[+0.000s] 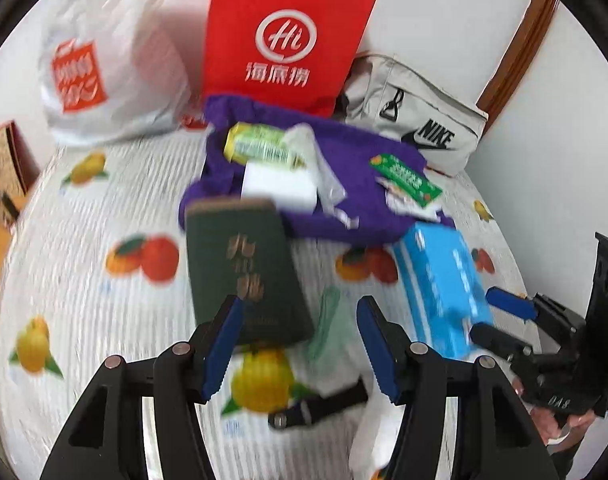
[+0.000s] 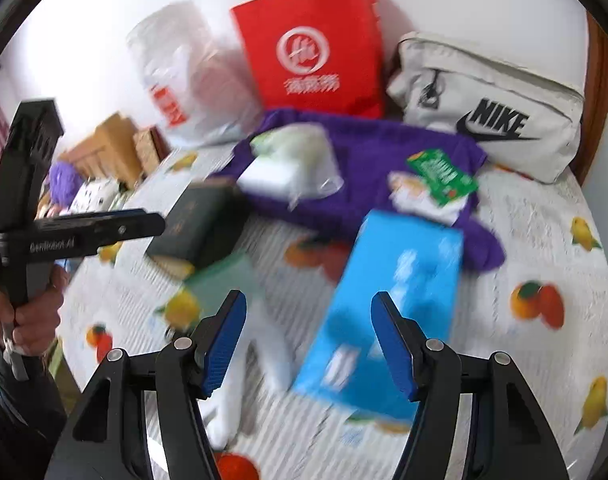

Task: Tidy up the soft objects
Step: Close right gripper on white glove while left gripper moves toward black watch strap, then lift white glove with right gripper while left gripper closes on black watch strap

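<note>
Left gripper (image 1: 299, 344): jaws stand apart with nothing between the blue pads (image 1: 223, 354); it hovers above the bedsheet; in the right wrist view it shows side-on at the left edge, held in a hand (image 2: 31, 320)
Right gripper (image 2: 308, 344): jaws parted and empty; the blue tissue box lies below and behind them, untouched as far as the blur allows; whether the jaws are widening at this instant cannot be told from the pictures
Blue tissue box (image 2: 388, 300): lies tilted on the sheet, just in front of the purple cloth; in the left wrist view it sits to the right, near the other gripper's tips
Dark green book (image 1: 247, 268): lies flat on the sheet, its near corner just behind the left pad; gold characters on the cover
Pale green plastic bag (image 1: 326, 320): thin, crumpled, beside the book
Purple cloth (image 1: 364, 216): spread in the middle of the bed; it bears a yellow-green packet (image 1: 259, 144), a white block (image 1: 279, 186) in clear wrap, and a green sachet (image 1: 408, 178)
White sock-like piece (image 2: 239, 392): lies near the right gripper's left finger; blurred
Black strap (image 1: 320, 406): on the sheet between the left gripper's fingers, lower down
Bedsheet (image 1: 103, 200): white, ribbed, printed with fruit
Back row: white plastic bag (image 1: 103, 68), red paper bag (image 1: 283, 36), beige Nike pouch (image 2: 496, 108), all against the wall
Cardboard boxes (image 2: 111, 148): at the far left edge of the bed
</note>
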`<move>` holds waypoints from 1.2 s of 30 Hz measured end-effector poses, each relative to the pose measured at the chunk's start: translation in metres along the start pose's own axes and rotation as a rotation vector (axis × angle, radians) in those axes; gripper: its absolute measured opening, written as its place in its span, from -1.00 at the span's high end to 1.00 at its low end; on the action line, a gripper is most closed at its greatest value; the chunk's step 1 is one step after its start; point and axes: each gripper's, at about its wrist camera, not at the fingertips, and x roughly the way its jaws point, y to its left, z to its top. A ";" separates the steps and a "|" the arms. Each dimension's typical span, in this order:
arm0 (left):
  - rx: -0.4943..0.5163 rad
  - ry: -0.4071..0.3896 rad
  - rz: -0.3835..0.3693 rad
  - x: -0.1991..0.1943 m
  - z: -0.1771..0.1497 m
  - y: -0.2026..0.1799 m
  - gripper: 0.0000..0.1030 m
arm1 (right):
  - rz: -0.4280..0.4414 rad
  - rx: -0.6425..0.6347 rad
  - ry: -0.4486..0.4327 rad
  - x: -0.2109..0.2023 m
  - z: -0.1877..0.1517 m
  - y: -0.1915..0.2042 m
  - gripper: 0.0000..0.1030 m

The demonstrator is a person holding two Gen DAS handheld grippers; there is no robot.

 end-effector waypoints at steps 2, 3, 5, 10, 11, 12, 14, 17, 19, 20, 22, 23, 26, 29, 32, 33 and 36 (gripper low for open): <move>-0.008 0.012 0.008 -0.001 -0.016 0.007 -0.11 | 0.020 -0.010 0.013 0.000 -0.012 0.012 -0.25; -0.013 0.014 0.013 -0.002 -0.021 0.009 -0.11 | 0.033 -0.018 0.021 0.002 -0.020 0.022 -0.25; -0.024 0.015 0.014 -0.005 -0.032 0.015 -0.11 | 0.045 -0.026 0.028 0.004 -0.029 0.032 -0.24; -0.029 0.001 -0.011 -0.008 -0.057 0.027 -0.20 | 0.053 -0.029 0.063 0.020 -0.057 0.055 -0.16; -0.025 0.002 -0.016 -0.007 -0.060 0.027 -0.20 | 0.056 -0.024 0.066 0.024 -0.061 0.057 -0.16; -0.020 0.007 -0.021 -0.005 -0.064 0.028 -0.20 | 0.058 -0.013 0.071 0.030 -0.064 0.057 -0.15; -0.014 0.023 -0.030 -0.002 -0.072 0.029 -0.20 | 0.045 0.000 0.088 0.044 -0.067 0.057 -0.14; -0.019 0.034 -0.034 -0.001 -0.079 0.034 -0.20 | 0.013 0.004 0.114 0.063 -0.069 0.056 -0.01; -0.035 0.028 -0.036 -0.004 -0.081 0.039 -0.20 | 0.005 0.000 0.082 0.064 -0.069 0.058 0.45; -0.045 0.025 -0.040 -0.005 -0.082 0.041 -0.20 | 0.015 -0.013 0.086 0.066 -0.069 0.060 0.72; -0.059 0.022 -0.046 -0.007 -0.083 0.044 -0.20 | 0.032 -0.034 0.092 0.068 -0.069 0.064 0.83; -0.060 0.022 -0.047 -0.007 -0.083 0.045 -0.20 | 0.025 -0.044 0.083 0.066 -0.068 0.066 0.84; -0.052 0.015 -0.046 -0.010 -0.086 0.043 -0.20 | 0.053 -0.031 0.034 0.047 -0.066 0.068 0.84; -0.048 0.015 -0.055 -0.011 -0.087 0.040 -0.20 | 0.067 -0.026 -0.023 0.021 -0.063 0.069 0.84; -0.025 0.023 -0.063 -0.009 -0.090 0.031 -0.20 | 0.085 -0.021 -0.062 0.000 -0.061 0.069 0.84; -0.019 0.026 -0.066 -0.008 -0.092 0.029 -0.20 | 0.089 -0.017 -0.080 -0.009 -0.061 0.068 0.84; 0.010 0.040 -0.072 -0.003 -0.097 0.020 -0.26 | 0.070 -0.026 -0.102 -0.026 -0.063 0.068 0.84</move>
